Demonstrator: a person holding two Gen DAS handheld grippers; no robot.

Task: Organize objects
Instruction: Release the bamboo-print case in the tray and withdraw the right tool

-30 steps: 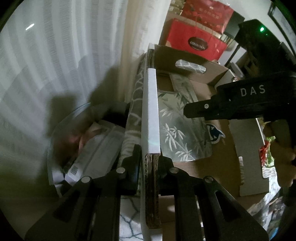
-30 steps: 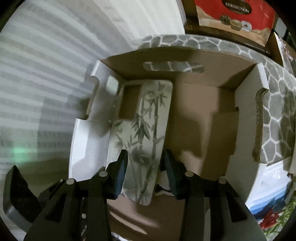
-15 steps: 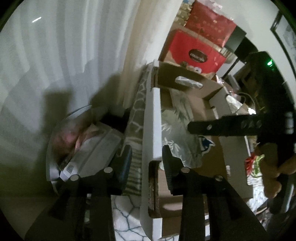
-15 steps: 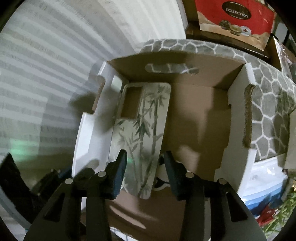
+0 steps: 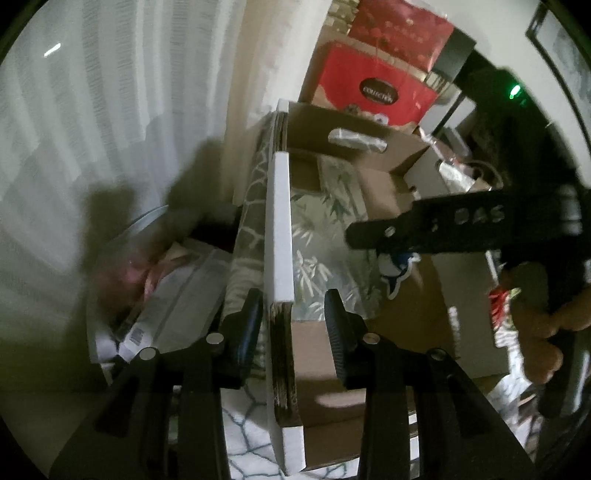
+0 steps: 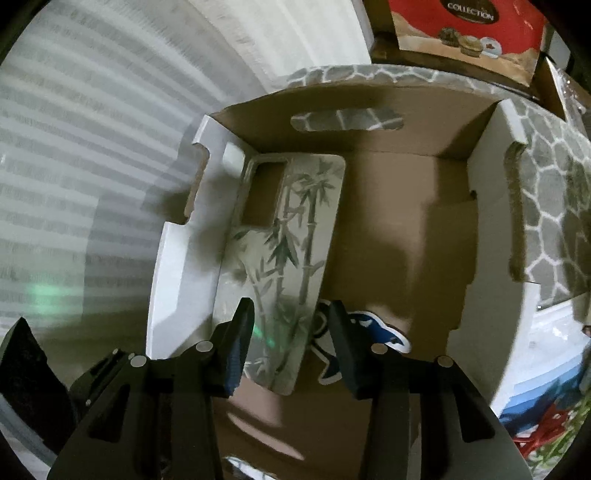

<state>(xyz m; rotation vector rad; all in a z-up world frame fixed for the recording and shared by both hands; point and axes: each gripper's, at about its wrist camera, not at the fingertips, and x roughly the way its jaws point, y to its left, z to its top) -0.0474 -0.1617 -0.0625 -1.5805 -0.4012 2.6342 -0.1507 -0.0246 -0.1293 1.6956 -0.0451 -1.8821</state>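
Observation:
An open cardboard box (image 6: 491, 155) holds a bamboo-print phone case (image 6: 291, 229) that lies along its left wall, and a blue-and-white sticker (image 6: 373, 328) lies on the floor beside it. My right gripper (image 6: 291, 323) hovers open over the near end of the case, pads clear of it. In the left wrist view, my left gripper (image 5: 293, 315) straddles the box's white left wall (image 5: 279, 229), open, with a gap on the right side. The case (image 5: 325, 236), the sticker (image 5: 397, 273) and the right gripper (image 5: 424, 232) also show there.
A red gift box (image 6: 469, 33) stands behind the cardboard box on a grey stone-pattern cloth (image 6: 546, 192). A white curtain (image 5: 110, 110) hangs at the left. Below it, a round glass dish (image 5: 173, 295) holds papers. A person's hand (image 5: 535, 295) grips the right handle.
My left gripper has let go of the box's left wall and now stands open around it. The right gripper's fingers drew slightly closer; the sticker has come into fuller view.

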